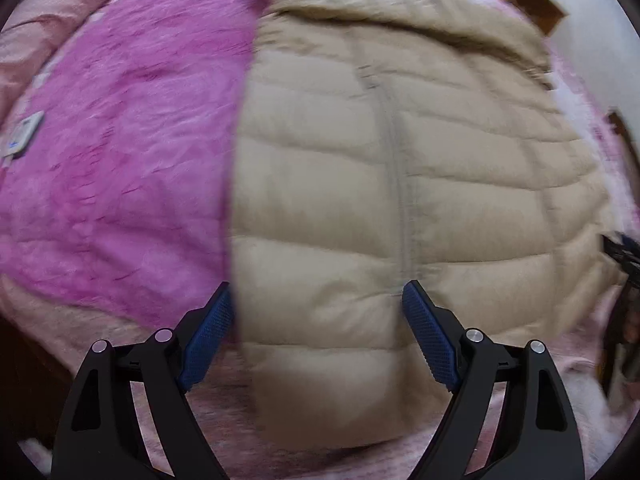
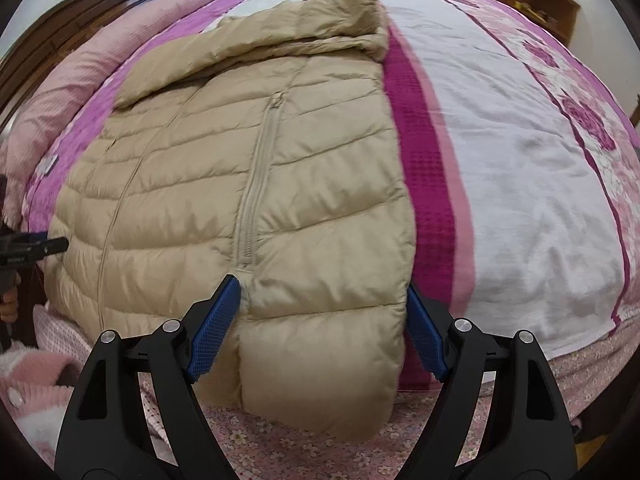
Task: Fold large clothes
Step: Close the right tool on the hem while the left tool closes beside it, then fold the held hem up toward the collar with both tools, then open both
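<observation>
A beige quilted puffer jacket [image 2: 240, 160] lies flat on the bed, zipped, with its hood at the far end and its hem hanging over the near edge. My right gripper [image 2: 324, 288] stands open over the hem, straddling the strip between the zipper's bottom and the jacket's right edge. In the left wrist view the jacket [image 1: 400, 160] fills the right half. My left gripper [image 1: 316, 292] is open above the hem's left part, one finger at the jacket's left edge, the other by the zipper. Each gripper shows at the edge of the other's view: right [image 1: 622, 248], left [image 2: 36, 248].
A magenta bedspread [image 1: 120, 160] lies left of the jacket, with a white and floral quilt [image 2: 520, 160] to its right. A pink rolled blanket [image 2: 100, 60] runs along the dark wooden headboard [image 2: 80, 12]. A fluffy pink sleeve [image 2: 32, 380] is at the lower left.
</observation>
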